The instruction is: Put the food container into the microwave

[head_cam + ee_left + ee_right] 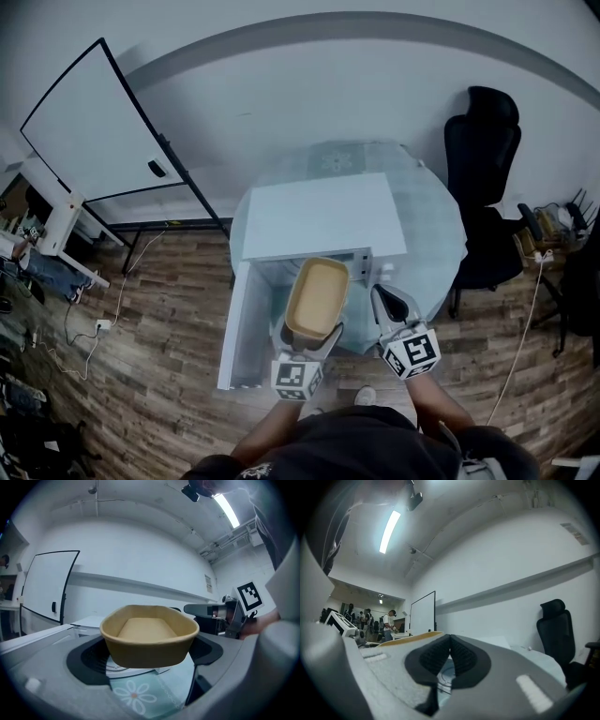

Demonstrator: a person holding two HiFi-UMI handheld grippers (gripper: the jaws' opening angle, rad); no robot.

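Left gripper jaws clamped on tan, empty, oval food container; right gripper jaws pressed together

No words, numbers or brand names can be read anywhere. The marker cube at the lower centre of the head view and the second marker cube just right of it carry only black-and-white square patterns, not letters. One such pattern also shows at the right of the left gripper view. A small wall plate right of centre in that view is too small and blurred to read.
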